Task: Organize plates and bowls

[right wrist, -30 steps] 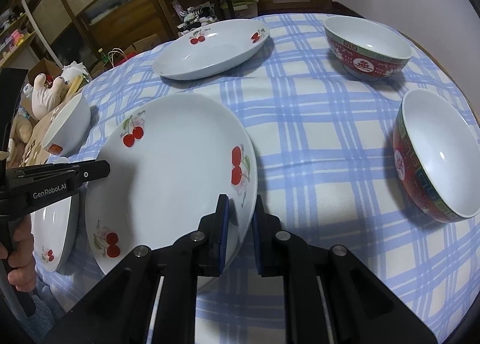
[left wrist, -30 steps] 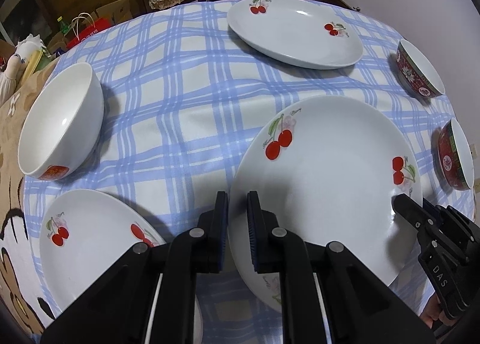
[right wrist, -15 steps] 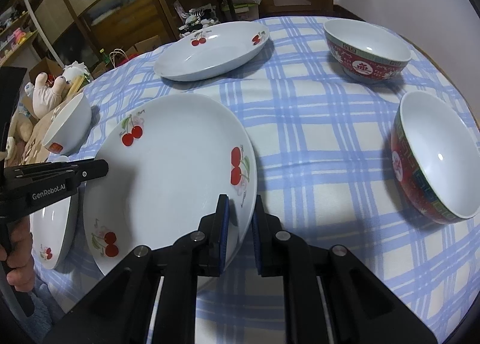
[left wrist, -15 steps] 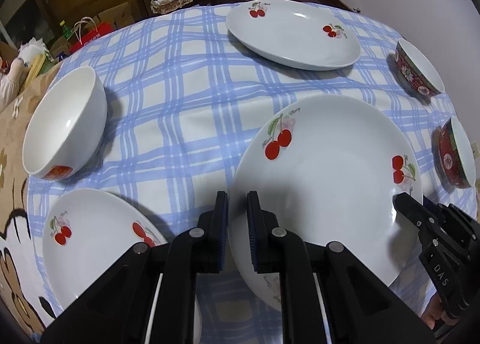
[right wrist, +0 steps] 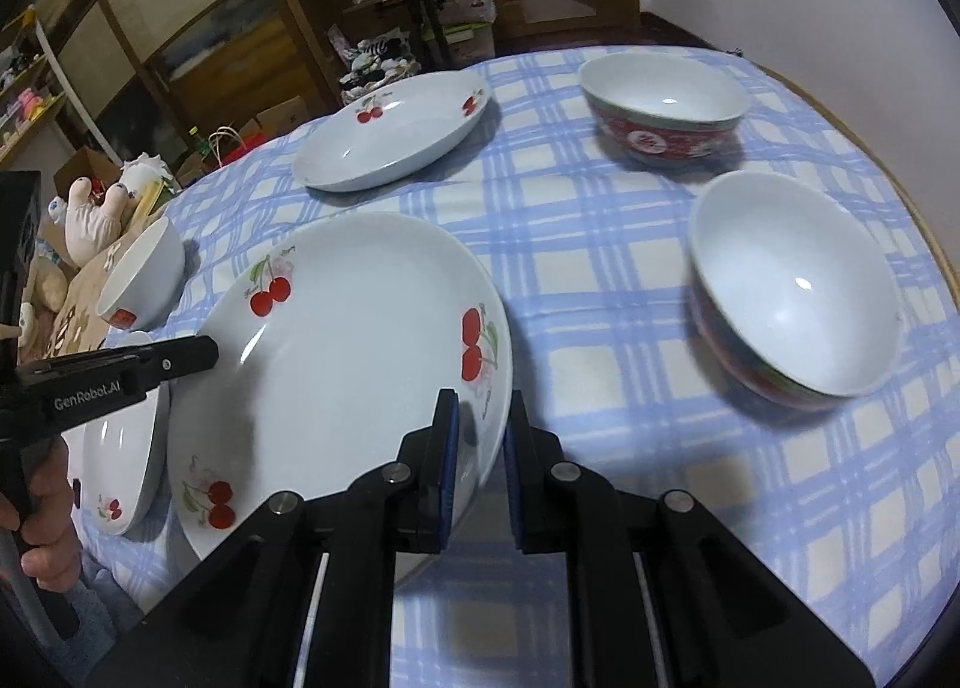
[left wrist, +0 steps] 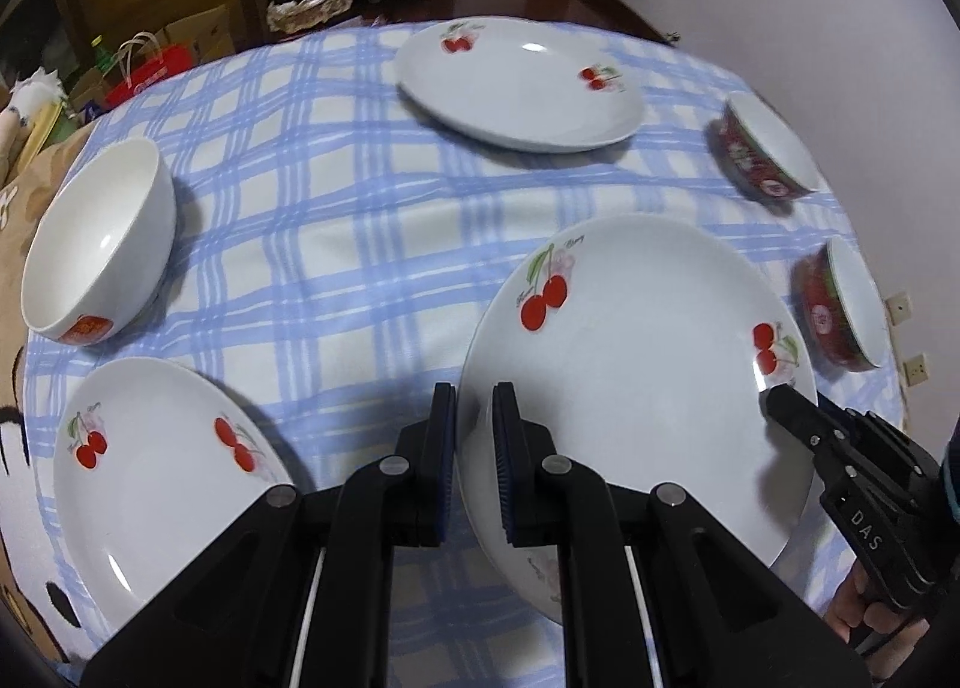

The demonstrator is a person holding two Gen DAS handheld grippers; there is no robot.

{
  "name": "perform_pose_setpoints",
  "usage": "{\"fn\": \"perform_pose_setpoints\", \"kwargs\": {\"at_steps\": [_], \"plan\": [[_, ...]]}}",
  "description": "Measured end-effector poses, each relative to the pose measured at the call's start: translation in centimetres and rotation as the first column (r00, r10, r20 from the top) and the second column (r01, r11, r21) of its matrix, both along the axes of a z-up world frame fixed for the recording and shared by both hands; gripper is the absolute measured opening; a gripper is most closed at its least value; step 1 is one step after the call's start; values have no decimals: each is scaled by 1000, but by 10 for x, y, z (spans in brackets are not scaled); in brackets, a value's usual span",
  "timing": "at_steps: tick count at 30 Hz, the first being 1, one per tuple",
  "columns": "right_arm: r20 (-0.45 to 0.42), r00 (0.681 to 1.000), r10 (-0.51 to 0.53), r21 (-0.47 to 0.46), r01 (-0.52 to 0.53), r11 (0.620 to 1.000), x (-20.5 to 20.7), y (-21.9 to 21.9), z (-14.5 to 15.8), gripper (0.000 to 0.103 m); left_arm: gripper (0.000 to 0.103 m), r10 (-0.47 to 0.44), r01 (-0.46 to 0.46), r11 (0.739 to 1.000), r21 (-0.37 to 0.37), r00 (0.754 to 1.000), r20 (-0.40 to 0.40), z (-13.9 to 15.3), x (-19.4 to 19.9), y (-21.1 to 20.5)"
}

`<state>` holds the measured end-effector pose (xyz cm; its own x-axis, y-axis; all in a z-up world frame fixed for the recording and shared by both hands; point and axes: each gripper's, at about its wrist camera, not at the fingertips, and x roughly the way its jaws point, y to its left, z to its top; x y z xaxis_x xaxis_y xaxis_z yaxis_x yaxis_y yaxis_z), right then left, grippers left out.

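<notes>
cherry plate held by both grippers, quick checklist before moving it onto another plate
1. Left gripper jaws clamped on the held cherry plate rim: ok.
2. Right gripper jaws clamped on the opposite rim: ok.
3. Held plate clear of the tablecloth: cannot tell, though the shadow beneath it suggests so.
4. Near cherry plate empty, free as a stacking target: ok.
5. Far cherry plate empty too: ok.
6. White bowl and two red bowls off the path: ok.
</notes>
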<state>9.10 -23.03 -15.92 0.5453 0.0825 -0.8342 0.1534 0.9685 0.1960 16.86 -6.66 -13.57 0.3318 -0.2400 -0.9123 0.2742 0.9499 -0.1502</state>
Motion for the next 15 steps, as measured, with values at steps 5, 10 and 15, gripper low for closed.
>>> {"fn": "perform_pose_setpoints", "kwargs": {"at_steps": [5, 10, 15], "plan": [[11, 1000, -8, -12, 8, 1000, -17, -5, 13, 15, 12, -21, 20, 999, -43, 1000, -13, 5, -8, -5], [5, 1000, -27, -12, 27, 1000, -28, -13, 16, 15, 12, -62, 63, 997, -52, 998, 18, 10, -19, -14], [-19, 998, -57, -9, 57, 998, -27, -23, 11, 15, 12, -91, 92, 995, -39, 996, 18, 5, -21, -22]]}}
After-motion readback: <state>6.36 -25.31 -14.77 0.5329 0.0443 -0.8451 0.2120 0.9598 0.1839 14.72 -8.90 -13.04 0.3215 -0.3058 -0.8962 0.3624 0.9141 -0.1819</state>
